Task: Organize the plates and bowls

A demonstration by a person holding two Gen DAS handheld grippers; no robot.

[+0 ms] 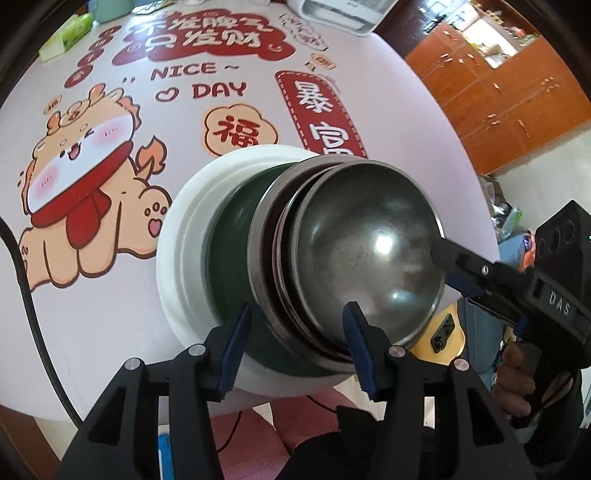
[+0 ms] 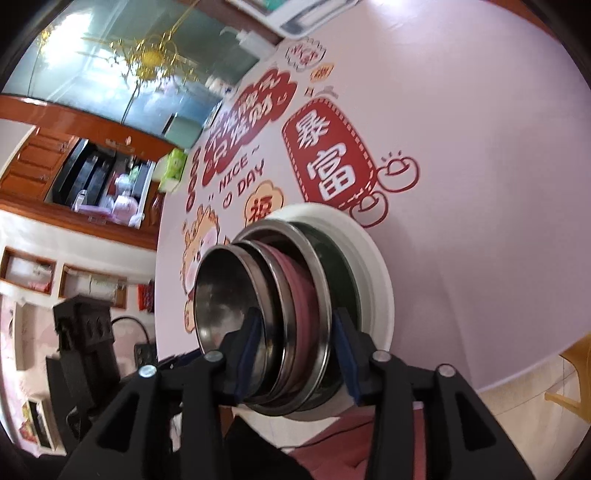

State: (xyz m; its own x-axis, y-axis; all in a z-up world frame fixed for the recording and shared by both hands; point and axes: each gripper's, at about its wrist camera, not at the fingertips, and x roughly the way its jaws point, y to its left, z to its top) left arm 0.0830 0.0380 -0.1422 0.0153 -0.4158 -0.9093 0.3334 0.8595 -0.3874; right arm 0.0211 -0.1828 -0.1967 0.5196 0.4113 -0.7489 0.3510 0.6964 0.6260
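A stack of dishes stands near the table's front edge. A white plate [image 1: 173,258] lies at the bottom and a dark green bowl [image 1: 229,236] sits on it. Above come a steel dish [image 2: 321,295], a pink dish [image 2: 295,280] and a steel bowl [image 1: 369,240] on top. My left gripper [image 1: 297,347] is open and straddles the near rims of the stack, its pads clear of them. My right gripper [image 2: 299,350] is also open. One of its fingers [image 1: 443,254] reaches inside the top steel bowl [image 2: 221,295], the other stands outside the steel dish.
The lilac tablecloth [image 1: 110,295] carries a cartoon dragon and red lettering. A white appliance [image 1: 332,14] and a green box [image 1: 70,33] stand at the far edge. A black cable [image 1: 26,295] hangs at the left. Wooden cabinets [image 1: 498,92] lie beyond the table on the right.
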